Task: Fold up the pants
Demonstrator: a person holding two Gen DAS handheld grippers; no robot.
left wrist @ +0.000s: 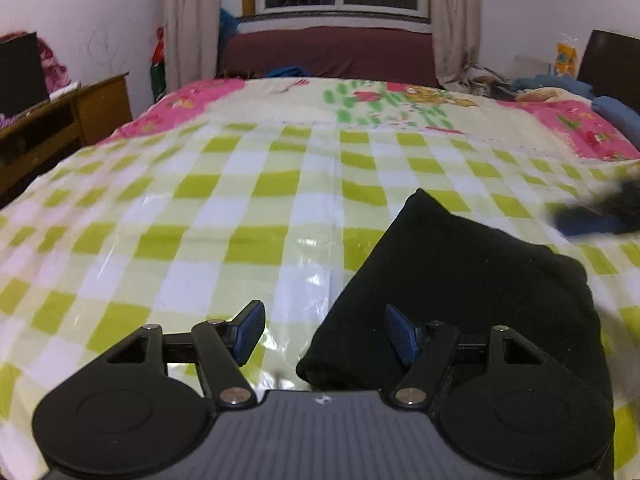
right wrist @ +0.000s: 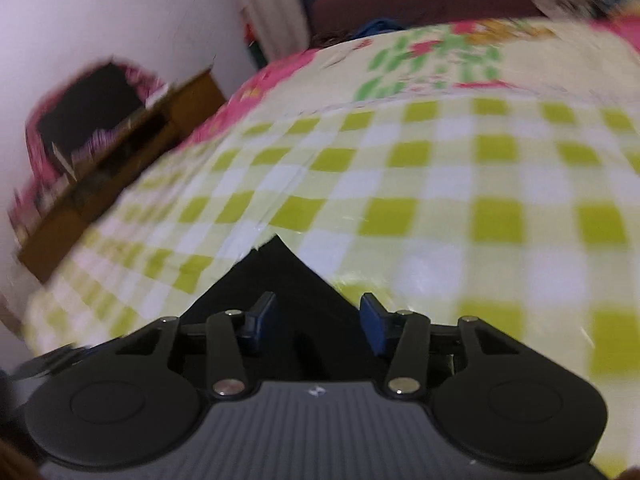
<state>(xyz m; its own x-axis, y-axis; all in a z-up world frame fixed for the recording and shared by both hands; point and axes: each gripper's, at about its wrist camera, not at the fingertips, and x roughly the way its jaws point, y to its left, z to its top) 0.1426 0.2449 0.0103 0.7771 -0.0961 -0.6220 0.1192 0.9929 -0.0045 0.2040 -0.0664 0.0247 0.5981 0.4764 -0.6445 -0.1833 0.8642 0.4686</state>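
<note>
The black pants (left wrist: pixel 468 276) lie folded into a compact bundle on the green-and-white checked sheet (left wrist: pixel 200 216). My left gripper (left wrist: pixel 324 334) is open and empty, hovering over the bundle's near left corner, with its right finger over the cloth. In the right wrist view, a pointed corner of the pants (right wrist: pixel 276 280) shows just beyond my right gripper (right wrist: pixel 318 324), which is open and empty above it. The right gripper also shows as a dark blur in the left wrist view (left wrist: pixel 600 210), past the bundle's right side.
The checked sheet covers a bed with a pink floral blanket (left wrist: pixel 360 104) behind it. A wooden desk (left wrist: pixel 60 120) stands at the left. A maroon headboard (left wrist: pixel 328 52) and window are at the far end. Blue clothes (left wrist: pixel 616 116) lie at the right.
</note>
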